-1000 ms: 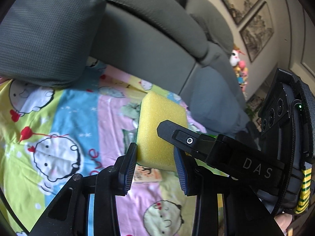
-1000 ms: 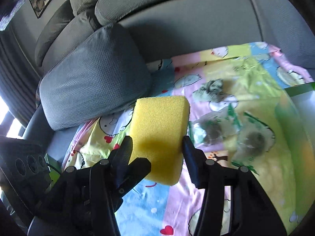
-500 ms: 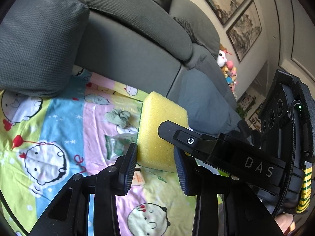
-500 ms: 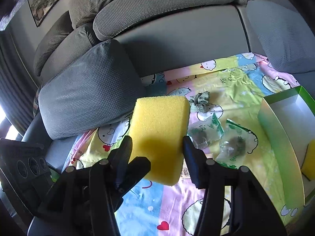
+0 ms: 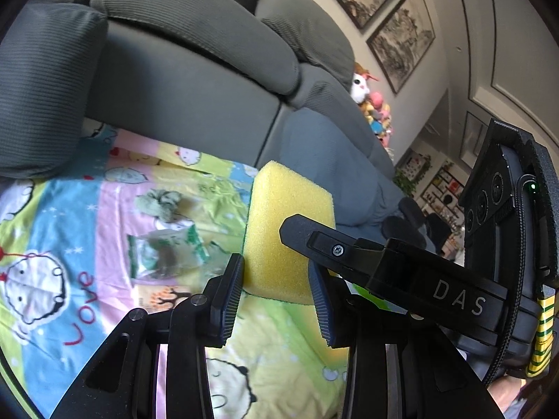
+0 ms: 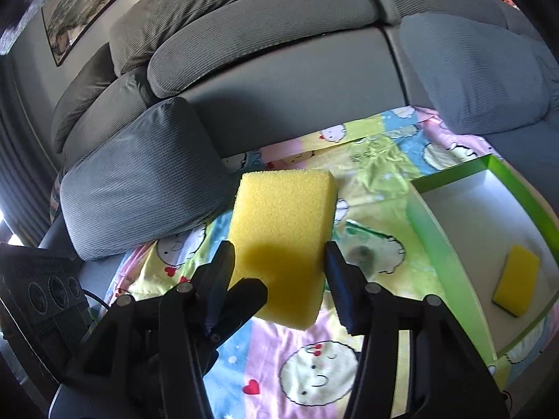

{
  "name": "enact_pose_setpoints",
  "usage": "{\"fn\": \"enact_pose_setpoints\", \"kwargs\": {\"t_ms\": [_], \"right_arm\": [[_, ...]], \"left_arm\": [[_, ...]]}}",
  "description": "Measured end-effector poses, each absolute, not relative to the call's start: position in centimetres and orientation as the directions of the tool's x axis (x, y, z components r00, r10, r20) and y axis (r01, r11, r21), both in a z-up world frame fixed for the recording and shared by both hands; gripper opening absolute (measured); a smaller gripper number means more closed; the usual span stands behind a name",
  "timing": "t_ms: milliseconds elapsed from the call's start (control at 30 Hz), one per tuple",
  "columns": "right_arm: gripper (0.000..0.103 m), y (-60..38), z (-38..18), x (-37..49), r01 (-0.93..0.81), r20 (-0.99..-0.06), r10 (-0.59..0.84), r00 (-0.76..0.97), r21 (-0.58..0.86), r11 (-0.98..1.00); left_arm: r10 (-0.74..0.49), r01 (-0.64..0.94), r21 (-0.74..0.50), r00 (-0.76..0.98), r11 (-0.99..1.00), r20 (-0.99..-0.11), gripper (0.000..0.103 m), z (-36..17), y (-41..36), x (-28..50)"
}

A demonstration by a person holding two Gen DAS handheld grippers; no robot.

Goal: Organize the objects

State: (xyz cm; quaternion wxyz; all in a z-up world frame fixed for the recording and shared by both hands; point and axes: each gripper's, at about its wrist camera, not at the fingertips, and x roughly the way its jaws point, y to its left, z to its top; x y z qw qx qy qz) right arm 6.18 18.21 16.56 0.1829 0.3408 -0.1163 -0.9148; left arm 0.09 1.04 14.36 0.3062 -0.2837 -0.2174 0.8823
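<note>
My right gripper (image 6: 279, 262) is shut on a yellow sponge (image 6: 283, 230) and holds it above the patterned blanket. In the left wrist view the same sponge (image 5: 283, 223) shows between the fingers of my left gripper (image 5: 276, 279), with the right gripper's black finger (image 5: 349, 255) crossing in front; I cannot tell whether the left pads touch it. A green box with a white floor (image 6: 464, 216) lies at the right and holds a second yellow sponge (image 6: 515, 276). Clear packets (image 5: 164, 251) and a crumpled green thing (image 5: 162, 202) lie on the blanket.
The cartoon blanket (image 6: 314, 366) covers a grey sofa seat. A grey cushion (image 6: 139, 181) lies at the left and another (image 6: 471, 73) at the right. The sofa back (image 5: 181, 80) rises behind. Plush toys (image 5: 370, 104) sit at the sofa's far end.
Both grippers with the sponge have lifted and swung right. The green box with its sponge has come fully into the right wrist view.
</note>
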Motion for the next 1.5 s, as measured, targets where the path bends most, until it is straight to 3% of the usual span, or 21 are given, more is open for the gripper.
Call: {"fn": "enact_pose_setpoints", "kwargs": {"t_ms": [600, 833, 1233, 1500], "right_arm": [[0.053, 24.9, 16.6, 6.5, 0.22, -0.557, -0.379, -0.739, 0.332, -0.917], [0.053, 27.5, 16.6, 6.4, 0.233, -0.531, -0.426, -0.732, 0.393, -0.89], [0.053, 32.9, 17.1, 7.5, 0.249, -0.45, -0.501, -0.739, 0.509, -0.824], [0.053, 35.6, 15.3, 6.9, 0.205, -0.462, -0.521, -0.717, 0.576, -0.792]], "left_arm": [[0.681, -0.493, -0.479, -0.613, -0.726, -0.401, 0.038, 15.5, 8.3, 0.9], [0.634, -0.474, -0.427, -0.641, -0.77, -0.433, 0.038, 16.6, 10.9, 2.0], [0.554, -0.516, -0.237, -0.641, -0.824, -0.531, 0.039, 19.5, 17.0, 3.8], [0.523, -0.525, -0.178, -0.636, -0.832, -0.568, 0.039, 18.4, 19.9, 3.5]]}}
